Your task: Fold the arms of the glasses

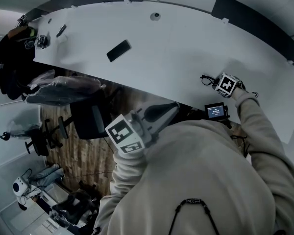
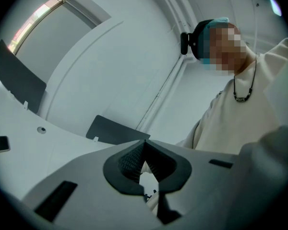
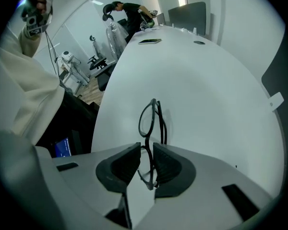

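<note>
Black-framed glasses [image 3: 149, 116] stand on edge on the white table [image 3: 206, 90], one lens rim between the pads of my right gripper [image 3: 146, 147], which is shut on them and points steeply down. Both arms look folded against the frame on its far side. In the head view the glasses [image 1: 206, 80] poke out to the left of the right gripper [image 1: 216, 83] near the table's front edge. My left gripper [image 1: 172, 107] is shut with nothing in it, held level in front of the person's chest, off the table; its closed tips [image 2: 144, 141] point toward the person.
A black phone [image 1: 118, 50] lies on the far left of the table, and a round cable hole [image 1: 155, 16] is near the back edge. Dark dividers [image 1: 250, 18] line the back. A small blue-screened device [image 1: 215, 112] sits below the table edge. Office chairs [image 1: 88, 116] stand at left.
</note>
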